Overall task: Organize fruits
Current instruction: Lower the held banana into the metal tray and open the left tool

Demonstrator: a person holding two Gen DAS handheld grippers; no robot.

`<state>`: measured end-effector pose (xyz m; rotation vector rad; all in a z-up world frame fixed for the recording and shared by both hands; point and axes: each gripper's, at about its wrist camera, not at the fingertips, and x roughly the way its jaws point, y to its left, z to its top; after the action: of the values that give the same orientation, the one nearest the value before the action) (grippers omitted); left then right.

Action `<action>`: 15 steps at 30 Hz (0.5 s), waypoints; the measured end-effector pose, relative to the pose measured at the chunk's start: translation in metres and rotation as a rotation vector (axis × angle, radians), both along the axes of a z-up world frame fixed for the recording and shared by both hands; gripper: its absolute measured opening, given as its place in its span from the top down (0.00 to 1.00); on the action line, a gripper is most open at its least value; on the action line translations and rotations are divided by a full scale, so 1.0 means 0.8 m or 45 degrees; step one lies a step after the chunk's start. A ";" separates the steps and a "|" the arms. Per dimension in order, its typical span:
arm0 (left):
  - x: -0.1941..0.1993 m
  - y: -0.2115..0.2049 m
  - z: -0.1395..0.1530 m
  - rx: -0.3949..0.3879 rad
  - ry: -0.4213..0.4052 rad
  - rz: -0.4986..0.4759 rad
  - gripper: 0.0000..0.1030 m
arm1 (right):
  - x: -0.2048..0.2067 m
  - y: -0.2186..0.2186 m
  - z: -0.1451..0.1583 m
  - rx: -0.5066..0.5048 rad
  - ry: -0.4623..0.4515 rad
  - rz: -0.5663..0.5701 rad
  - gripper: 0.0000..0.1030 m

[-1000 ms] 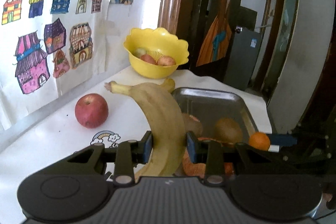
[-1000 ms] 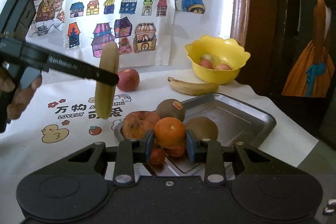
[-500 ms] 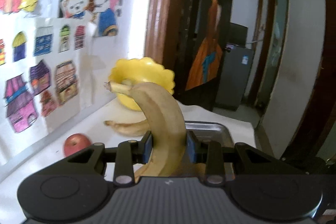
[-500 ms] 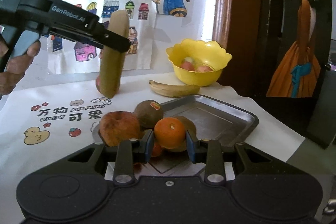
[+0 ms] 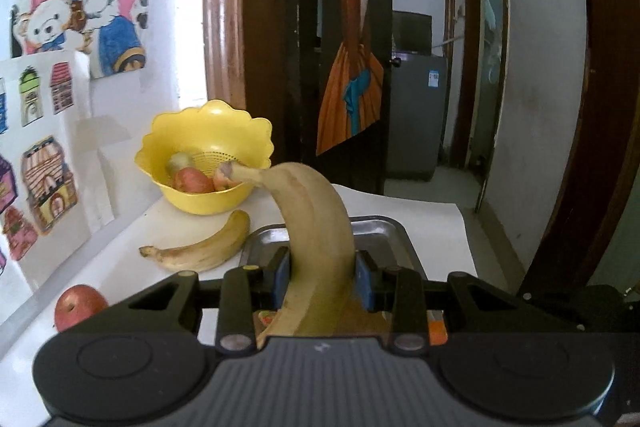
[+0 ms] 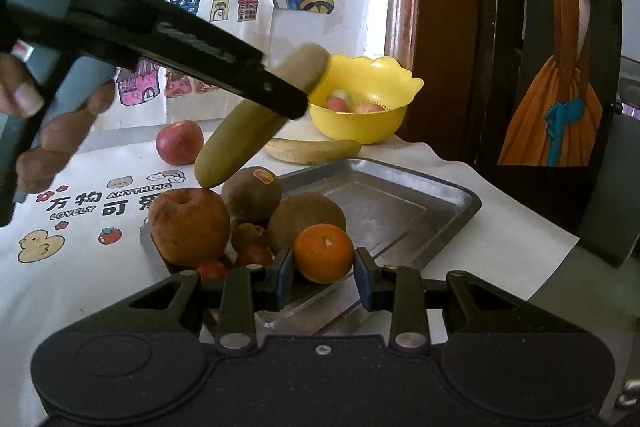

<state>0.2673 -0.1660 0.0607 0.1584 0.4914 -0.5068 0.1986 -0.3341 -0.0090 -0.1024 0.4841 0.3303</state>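
My left gripper [image 5: 323,279] is shut on a yellow banana [image 5: 316,227] and holds it in the air above the metal tray [image 5: 380,231]; the banana's stem points toward the yellow bowl [image 5: 204,163]. From the right wrist view the left gripper [image 6: 276,95] and its banana [image 6: 240,139] hang over the fruit pile. My right gripper [image 6: 323,277] is shut on an orange [image 6: 323,253] at the tray's [image 6: 400,203] near edge. A second banana [image 5: 200,247] lies on the table next to the bowl.
A red apple [image 6: 179,142] sits on the white printed table cover near the wall. The tray's left half holds a brown apple [image 6: 188,225], kiwis [image 6: 252,193] and small red fruits. The bowl [image 6: 368,103] holds several fruits. The table edge lies right of the tray.
My left gripper has carried the banana forward and to the right, from near the wall toward the bowl and over the tray. My right gripper has edged forward with the orange.
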 end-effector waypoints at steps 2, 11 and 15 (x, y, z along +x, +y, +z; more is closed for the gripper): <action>0.006 -0.010 -0.005 0.014 0.003 -0.011 0.63 | 0.002 -0.001 -0.003 -0.009 0.001 0.002 0.66; 0.033 -0.041 -0.039 0.061 0.048 -0.029 0.61 | 0.003 0.000 -0.010 -0.035 -0.027 0.003 0.64; 0.041 -0.045 -0.055 0.069 0.090 -0.038 0.59 | -0.001 0.000 -0.013 -0.034 -0.034 -0.004 0.60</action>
<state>0.2999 -0.2018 0.0168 0.2004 0.5727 -0.5302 0.1977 -0.3337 -0.0191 -0.1317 0.4623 0.3189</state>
